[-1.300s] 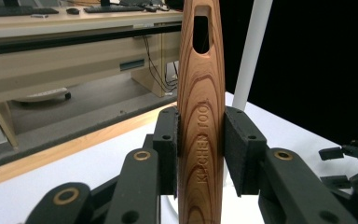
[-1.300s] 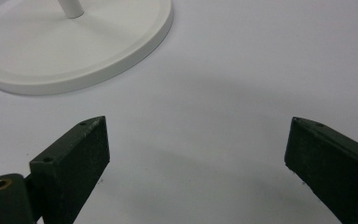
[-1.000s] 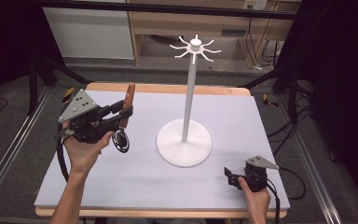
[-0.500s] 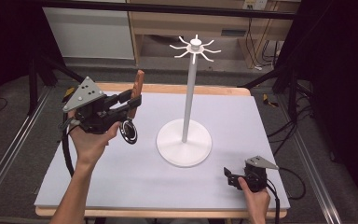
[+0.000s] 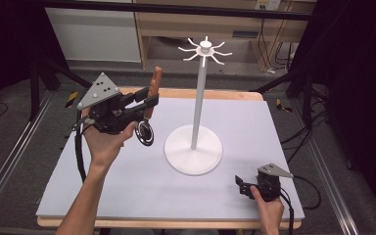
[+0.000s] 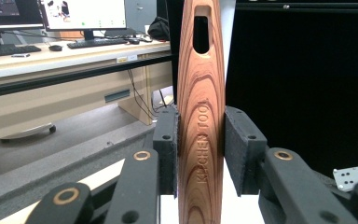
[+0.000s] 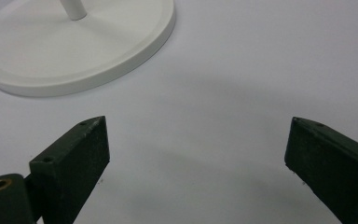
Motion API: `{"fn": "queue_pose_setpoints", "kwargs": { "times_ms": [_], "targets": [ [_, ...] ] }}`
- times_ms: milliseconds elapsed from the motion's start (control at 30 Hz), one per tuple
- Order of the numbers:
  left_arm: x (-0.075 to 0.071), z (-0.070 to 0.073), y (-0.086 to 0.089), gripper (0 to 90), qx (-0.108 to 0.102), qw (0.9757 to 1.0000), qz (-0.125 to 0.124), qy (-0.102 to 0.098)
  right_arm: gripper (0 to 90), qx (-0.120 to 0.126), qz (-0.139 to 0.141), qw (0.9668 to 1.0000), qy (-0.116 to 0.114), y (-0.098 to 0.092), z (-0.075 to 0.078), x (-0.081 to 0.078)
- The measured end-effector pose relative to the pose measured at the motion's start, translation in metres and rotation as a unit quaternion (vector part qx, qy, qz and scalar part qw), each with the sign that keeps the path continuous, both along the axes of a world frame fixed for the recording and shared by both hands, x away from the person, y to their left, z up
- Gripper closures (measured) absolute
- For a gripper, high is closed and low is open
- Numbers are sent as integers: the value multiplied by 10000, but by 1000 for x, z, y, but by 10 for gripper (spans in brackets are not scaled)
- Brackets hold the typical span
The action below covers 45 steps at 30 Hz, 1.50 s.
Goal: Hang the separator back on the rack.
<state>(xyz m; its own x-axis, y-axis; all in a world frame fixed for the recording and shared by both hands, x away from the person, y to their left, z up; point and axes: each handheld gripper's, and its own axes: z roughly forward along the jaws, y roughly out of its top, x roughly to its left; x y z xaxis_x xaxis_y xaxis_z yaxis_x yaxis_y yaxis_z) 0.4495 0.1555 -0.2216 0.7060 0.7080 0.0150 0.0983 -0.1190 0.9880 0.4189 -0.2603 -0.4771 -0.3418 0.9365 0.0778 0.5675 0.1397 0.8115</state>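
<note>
wooden-handled kitchen tool (image 6: 201,116), upright, round metal head (image 5: 145,133) down, above table

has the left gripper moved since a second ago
Yes. The left gripper, shut on the wooden-handled kitchen tool, has risen and shifted right, toward the white hook stand's pole.

High view: fixed above the near table edge, looking forward and down over the whole table (image 5: 284,122). Left gripper view: raised, facing level toward a desk (image 6: 51,53), close on a wooden handle (image 6: 200,135). Right gripper view: low, near the tabletop; shares the white stand base (image 7: 74,51) (image 5: 193,156) with the high view.
</note>
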Motion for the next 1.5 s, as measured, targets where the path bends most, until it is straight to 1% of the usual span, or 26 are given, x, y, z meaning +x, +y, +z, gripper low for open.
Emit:
{"fn": "queue_pose_setpoints", "kwargs": {
  "times_ms": [200, 233, 300, 333, 567, 667, 900, 1167, 1233, 1267, 1333, 1400, 1500],
  "targets": [
    [3, 7, -7, 673, -60, 10000, -26, -40, 69, -47, 17, 10000, -29, 0, -1, 1],
    [5, 8, -8, 673, -44, 9999, -20, -107, 69, -52, 23, 10000, -16, 0, -1, 1],
    [5, 9, -9, 673, -50, 9999, -5, -93, 69, -53, 28, 10000, -6, 0, -1, 1],
    [5, 10, -12, 673, -58, 10000, -47, -45, 69, -21, 9, 10000, 18, 2, -1, 1],
    [6, 15, -18, 673, -98, 9999, -84, -70, 69, -33, 18, 10000, -21, 0, -1, 1],
    [7, 18, -22, 673, -69, 9999, -84, -102, 69, 5, 4, 10000, -6, 0, 0, 1],
    [8, 22, -30, 673, -31, 9999, -99, -122, 69, 1, 1, 10000, -11, 0, 0, 1],
    [12, 24, -39, 672, -24, 9999, -102, -112, 69, -9, 3, 10000, -40, 0, 0, 1],
    [14, 25, -40, 673, -17, 9999, -99, -101, 71, 32, 7, 10000, -5, 0, 0, 0],
    [15, 25, -42, 673, -3, 9999, -113, -95, 71, 66, -16, 10000, -58, -1, 1, 0],
    [15, 25, -44, 673, 12, 9999, -111, -98, 70, 104, -63, 9999, -64, -1, 2, -1],
    [16, 26, -46, 673, 14, 9999, -119, -96, 59, 100, -244, 9994, -225, -1, 5, -3],
    [17, 26, -48, 673, 35, 9999, -119, -95, 62, 126, -312, 9991, -260, -1, 5, -4]
  ]
}}
